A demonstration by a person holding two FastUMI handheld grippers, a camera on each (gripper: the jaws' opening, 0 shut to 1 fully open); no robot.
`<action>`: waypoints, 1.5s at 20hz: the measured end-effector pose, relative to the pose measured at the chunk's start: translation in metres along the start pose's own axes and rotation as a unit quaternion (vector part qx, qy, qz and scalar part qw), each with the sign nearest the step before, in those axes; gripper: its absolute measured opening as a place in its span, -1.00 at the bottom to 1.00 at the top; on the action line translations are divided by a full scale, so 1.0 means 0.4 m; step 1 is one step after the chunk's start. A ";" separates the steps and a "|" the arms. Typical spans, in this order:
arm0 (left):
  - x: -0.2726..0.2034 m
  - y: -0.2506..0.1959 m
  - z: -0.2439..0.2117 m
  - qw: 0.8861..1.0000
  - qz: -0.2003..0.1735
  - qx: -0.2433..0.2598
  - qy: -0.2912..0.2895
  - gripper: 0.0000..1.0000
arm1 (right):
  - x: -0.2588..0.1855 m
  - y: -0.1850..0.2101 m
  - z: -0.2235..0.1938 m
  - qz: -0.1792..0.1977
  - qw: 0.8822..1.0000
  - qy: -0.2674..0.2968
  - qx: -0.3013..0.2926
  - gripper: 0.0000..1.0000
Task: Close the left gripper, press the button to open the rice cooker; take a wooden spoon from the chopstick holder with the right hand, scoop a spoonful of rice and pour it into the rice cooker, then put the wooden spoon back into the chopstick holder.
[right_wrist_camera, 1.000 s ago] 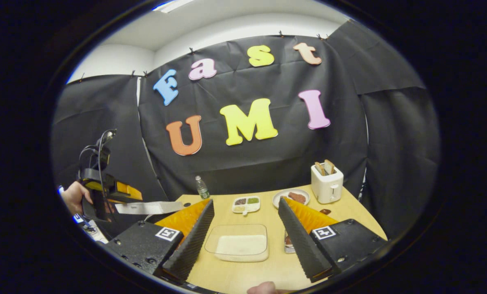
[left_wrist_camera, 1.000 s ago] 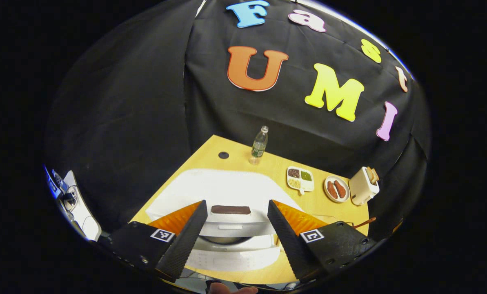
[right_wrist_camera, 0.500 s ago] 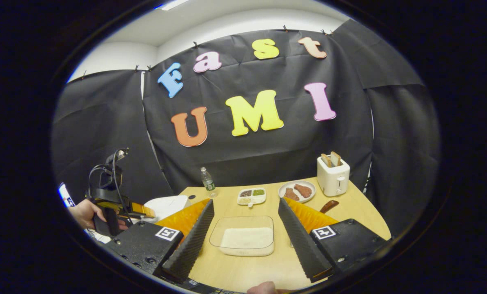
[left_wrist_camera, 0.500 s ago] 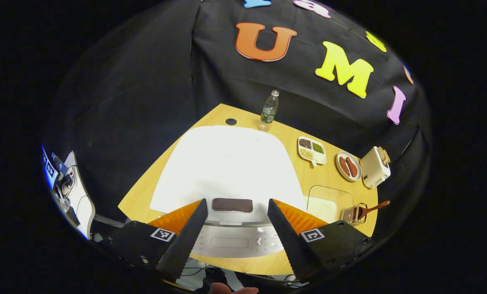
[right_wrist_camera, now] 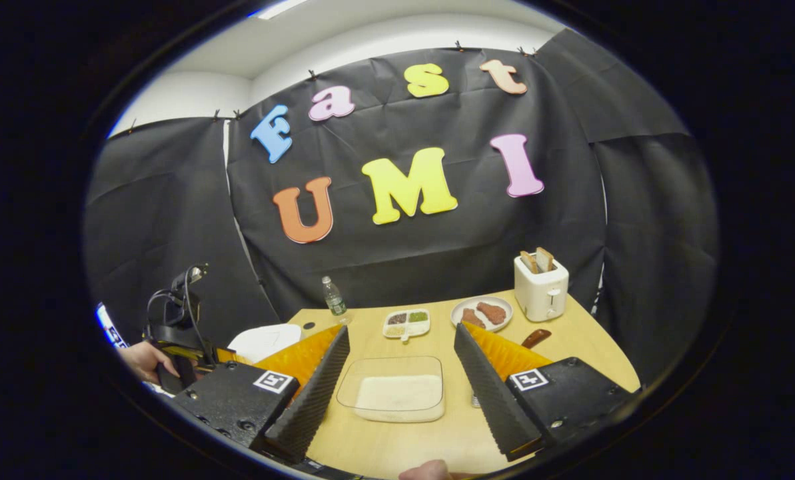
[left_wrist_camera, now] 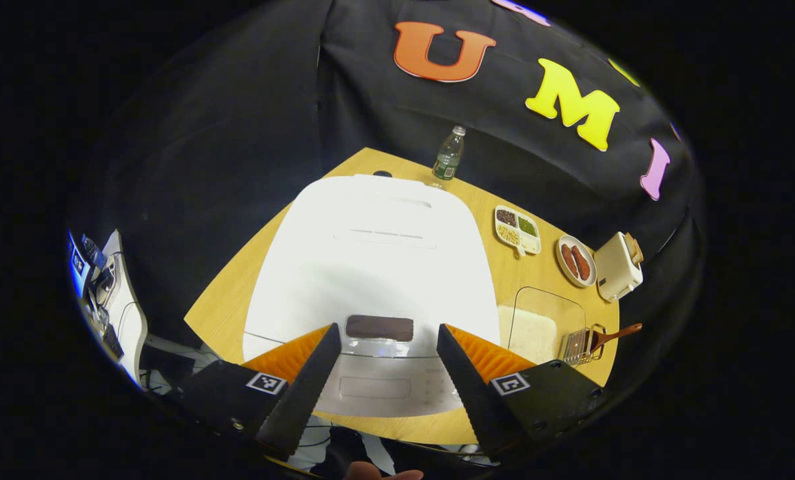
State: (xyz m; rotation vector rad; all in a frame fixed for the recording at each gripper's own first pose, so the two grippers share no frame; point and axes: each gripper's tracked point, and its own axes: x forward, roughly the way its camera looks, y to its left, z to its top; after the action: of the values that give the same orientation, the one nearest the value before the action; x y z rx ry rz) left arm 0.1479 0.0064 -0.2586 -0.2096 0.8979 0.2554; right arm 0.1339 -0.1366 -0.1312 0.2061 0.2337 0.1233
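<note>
In the left gripper view the white rice cooker [left_wrist_camera: 370, 267] lies below me with its lid down flat. My left gripper [left_wrist_camera: 384, 333] is open, its fingers to either side of the dark panel [left_wrist_camera: 379, 328] at the lid's front edge; a rectangular key [left_wrist_camera: 376, 387] sits lower on the front. The wooden spoon [left_wrist_camera: 614, 333] stands in the wire chopstick holder [left_wrist_camera: 580, 343] at the right. My right gripper [right_wrist_camera: 400, 330] is open above the clear rice container [right_wrist_camera: 394, 393], holding nothing. The spoon's head [right_wrist_camera: 536, 338] shows past its right finger. The cooker [right_wrist_camera: 264, 340] and left gripper [right_wrist_camera: 184, 347] are at the left.
At the back of the wooden table [right_wrist_camera: 570, 333] stand a water bottle [right_wrist_camera: 334, 298], a divided dish of beans [right_wrist_camera: 407, 322], a plate of brown food [right_wrist_camera: 482, 312] and a white toaster [right_wrist_camera: 539, 288]. A hand [right_wrist_camera: 145, 360] holds the left gripper. Black cloth walls the booth.
The cooker's lid, raised with a gap under its front a second ago, now lies flat. The left gripper view looks down on more of the lid. The right gripper barely shifted.
</note>
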 end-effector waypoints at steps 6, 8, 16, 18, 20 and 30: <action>0.004 0.009 -0.010 0.999 0.039 0.034 0.013 0.94 | 0.033 -0.017 -0.012 0.008 1.000 0.004 0.012 1.00; 0.006 0.010 -0.014 0.999 0.035 0.034 0.020 0.96 | 0.044 -0.021 -0.033 0.013 1.000 0.013 0.018 0.97; 0.012 0.009 0.005 0.998 0.050 0.038 -0.006 0.95 | 0.092 0.016 -0.062 0.057 0.998 0.032 0.019 1.00; 0.010 0.004 0.016 0.998 0.049 0.033 -0.021 0.92 | 0.093 0.010 -0.044 0.058 0.998 0.026 0.014 0.97; 0.006 -0.005 0.019 0.998 0.042 0.025 -0.035 0.94 | 0.089 0.003 -0.032 0.055 0.998 0.020 0.009 1.00; -0.158 -0.041 0.092 0.985 -0.016 0.013 -0.173 0.89 | -0.036 0.057 -0.017 0.028 0.999 0.002 -0.035 1.00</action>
State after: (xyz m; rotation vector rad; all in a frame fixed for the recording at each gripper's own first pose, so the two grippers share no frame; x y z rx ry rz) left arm 0.1425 -0.0070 -0.1848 -0.1487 0.5516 0.2412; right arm 0.1164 -0.1151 -0.1296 0.1420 0.2263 0.1873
